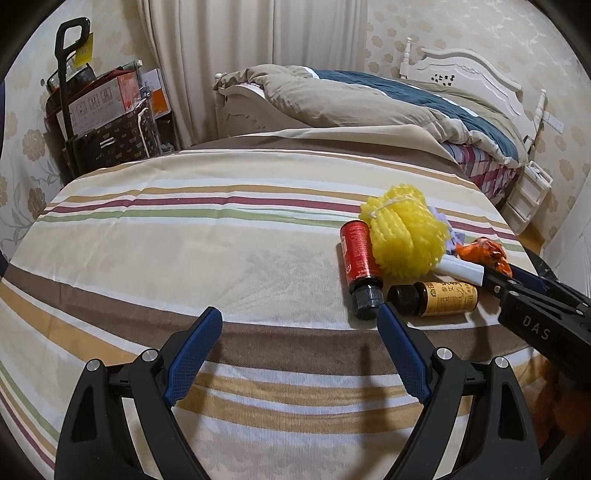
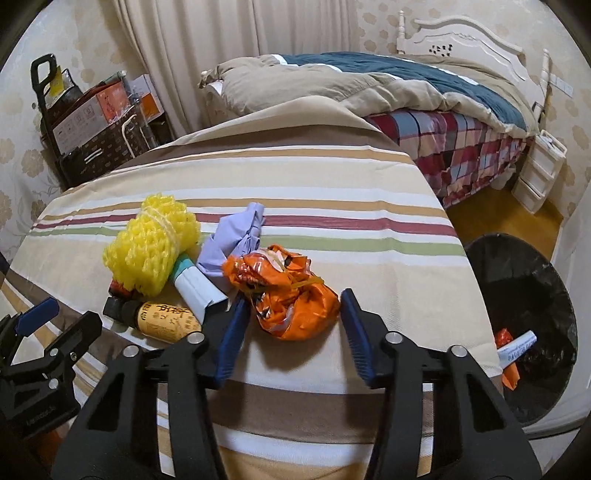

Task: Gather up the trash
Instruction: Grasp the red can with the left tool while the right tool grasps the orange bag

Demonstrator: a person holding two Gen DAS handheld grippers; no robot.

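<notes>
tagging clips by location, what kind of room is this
Most likely a home bedroom: a bed with a rumpled duvet and carved headboard, curtains behind, and floral wallpaper.

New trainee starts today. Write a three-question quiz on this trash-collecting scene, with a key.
1. True or false: the left gripper has its fingers apart with nothing between them.
2. Which item lies between the fingers of the right gripper? A) yellow foam net B) orange bag C) purple cloth
3. Short answer: is the black-lined bin beside the table empty?

Key: 1 true. 2 B. 3 no: a white tube and orange scraps already lie in it.
</notes>
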